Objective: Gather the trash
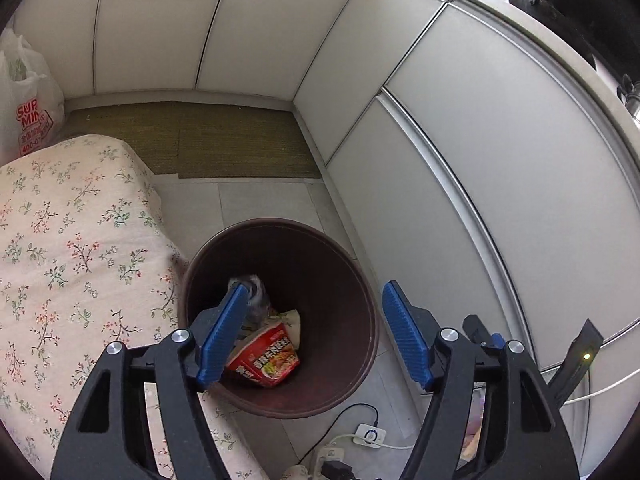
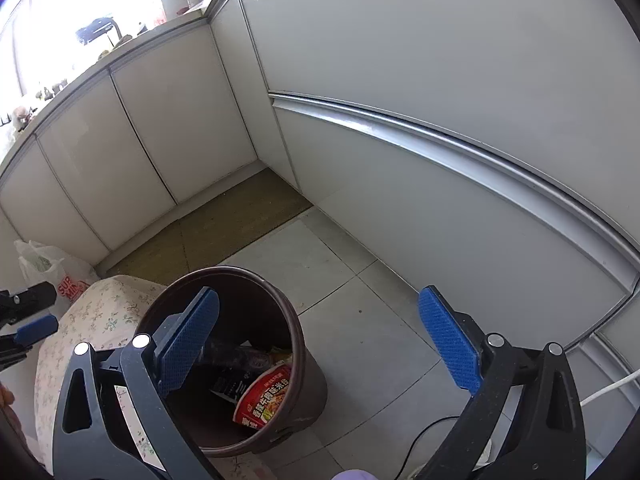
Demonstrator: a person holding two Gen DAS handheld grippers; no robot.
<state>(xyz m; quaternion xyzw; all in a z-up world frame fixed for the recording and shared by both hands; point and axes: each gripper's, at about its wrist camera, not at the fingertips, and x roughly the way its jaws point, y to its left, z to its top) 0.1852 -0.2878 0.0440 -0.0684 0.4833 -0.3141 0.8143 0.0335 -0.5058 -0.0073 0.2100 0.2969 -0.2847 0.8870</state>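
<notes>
Pale grey floor tiles run up to white glossy cabinet doors that wrap the corner of a narrow kitchen. Nearest the cameras, both tongs hang spread wide with nothing between their blue ribbed pads: the left gripper directly above the bin's mouth, the right gripper just beside it, over bin edge and bare tile. Below them stands a round dark brown waste bin on the floor. Inside it lie a red instant-noodle bowl tipped on its side and a crumpled dark plastic wrapper touching it. Pressed against the bin's side is a cushion in cream floral fabric. Farther off, an olive woven mat lies along the cabinets, and a white plastic shopping bag with red lettering sits behind the cushion.
</notes>
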